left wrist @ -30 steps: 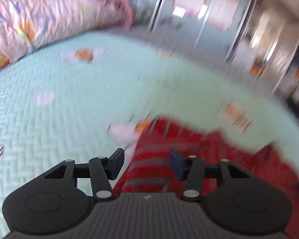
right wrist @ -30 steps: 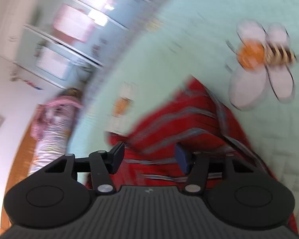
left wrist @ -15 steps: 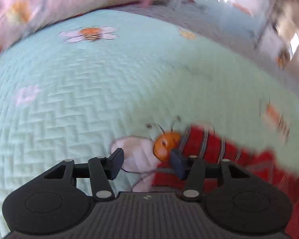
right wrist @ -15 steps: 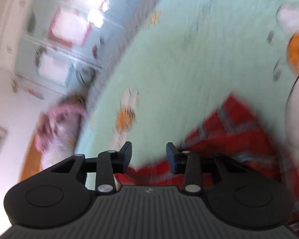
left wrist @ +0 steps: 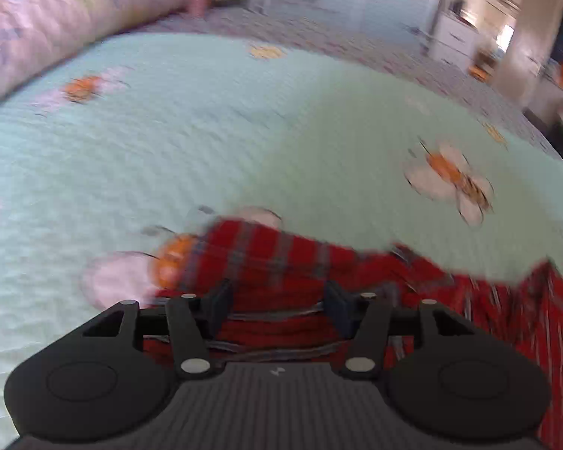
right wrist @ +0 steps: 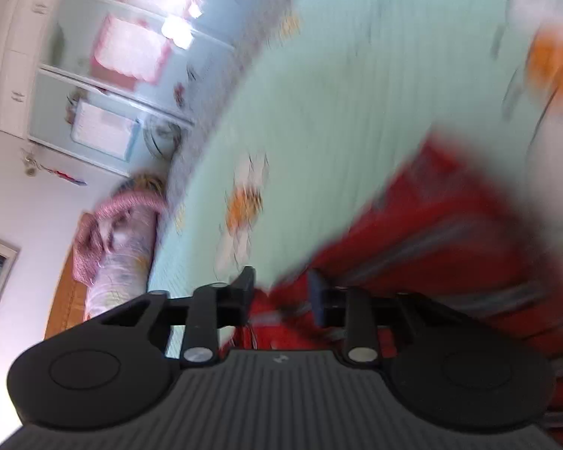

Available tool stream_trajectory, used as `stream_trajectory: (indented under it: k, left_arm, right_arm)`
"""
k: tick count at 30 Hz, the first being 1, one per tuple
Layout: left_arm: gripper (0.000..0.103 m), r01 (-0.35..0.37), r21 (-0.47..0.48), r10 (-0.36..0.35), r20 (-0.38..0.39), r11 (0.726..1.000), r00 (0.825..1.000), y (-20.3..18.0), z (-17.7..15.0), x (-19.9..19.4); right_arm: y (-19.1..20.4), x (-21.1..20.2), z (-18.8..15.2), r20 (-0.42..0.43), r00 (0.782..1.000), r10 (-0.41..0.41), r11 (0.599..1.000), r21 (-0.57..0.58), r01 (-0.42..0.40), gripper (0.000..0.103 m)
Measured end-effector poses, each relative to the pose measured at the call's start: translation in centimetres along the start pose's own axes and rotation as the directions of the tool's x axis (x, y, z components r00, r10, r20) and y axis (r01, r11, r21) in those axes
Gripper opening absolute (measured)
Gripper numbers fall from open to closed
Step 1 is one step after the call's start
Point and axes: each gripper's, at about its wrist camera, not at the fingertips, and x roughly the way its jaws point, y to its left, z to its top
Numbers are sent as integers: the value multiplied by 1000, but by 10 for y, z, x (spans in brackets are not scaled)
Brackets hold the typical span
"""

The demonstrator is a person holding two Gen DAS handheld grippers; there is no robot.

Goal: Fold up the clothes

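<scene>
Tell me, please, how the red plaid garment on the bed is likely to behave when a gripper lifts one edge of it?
The red plaid garment lies rumpled with soft folds, so it will probably droop rather than hold shape. It looks like thin woven cloth, likely light. On the quilted bedspread it may drag along rather than slide cleanly.
</scene>
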Motion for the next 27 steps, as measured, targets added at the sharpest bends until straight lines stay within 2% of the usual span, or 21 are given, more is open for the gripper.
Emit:
stream_trajectory:
  k: [1, 2, 3, 5, 8, 10, 12, 13, 15, 17, 19, 20, 21, 23, 26, 27]
  left_arm:
    - [56, 19, 1, -19, 25, 1000, 1000, 0, -1, -15]
    - [56, 47, 9, -47, 52, 999, 998, -2, -5, -33]
    - [57, 66, 24, -68, 75, 998, 995, -8, -11, -51]
    - [57, 92, 75, -100, 108, 993, 989, -30, -32, -85]
    - [57, 172, 163, -192, 119, 972, 974, -71, -82, -125]
    - [57, 204, 213, -234, 128, 955, 964, -94, -115, -149]
    - [57, 225, 215, -257, 135, 950, 957, -102, -142, -168]
    - [57, 234, 186, -261, 138, 954, 955, -98, -151, -176]
    - [57, 245, 62, -252, 148, 967, 956, -72, -161, -187]
    - [57, 221, -103, -203, 160, 970, 966, -35, -162, -194]
    - [58, 177, -274, -139, 152, 945, 979, 8, -164, -197]
    - [58, 161, -369, -117, 140, 915, 983, 29, -167, -198]
    - [58, 153, -477, -105, 125, 865, 987, 52, -173, -199]
    - [59, 143, -648, -106, 97, 748, 990, 90, -187, -197]
    - [59, 156, -806, -164, 75, 571, 984, 129, -210, -187]
    - [59, 169, -830, -184, 82, 531, 980, 136, -214, -184]
  right_arm:
    - [1, -26, 5, 24, 1000, 13, 998, -55, -11, 55]
    - [0, -50, 7, 52, 998, 21, 996, -93, -16, 70]
    - [-7, -75, 5, 82, 996, 21, 994, -108, -12, 79]
    - [-28, -115, 5, 116, 993, 10, 997, -76, -2, 80]
    - [-70, -167, -10, 114, 993, -9, 1000, -3, 9, 80]
    - [-77, -171, -29, 115, 993, -13, 999, 41, 8, 80]
    - [-85, -173, -46, 121, 993, -16, 996, 91, 5, 81]
    - [-88, -181, -55, 123, 992, 0, 993, 116, -15, 81]
    - [-73, -169, -72, 104, 994, 41, 993, 106, -52, 81]
    - [-43, -165, -84, 51, 997, 50, 999, -15, -49, 81]
    - [-2, -159, -102, 8, 1000, 11, 984, -178, -9, 81]
    - [16, -151, -109, -14, 1000, -16, 972, -233, 13, 81]
    - [35, -140, -117, -43, 998, -39, 966, -256, 27, 81]
    - [68, -116, -130, -100, 993, -64, 958, -285, 33, 81]
    - [122, -74, -150, -185, 982, -47, 943, -331, -17, 83]
    - [145, -55, -159, -211, 972, -101, 932, -361, 18, 84]
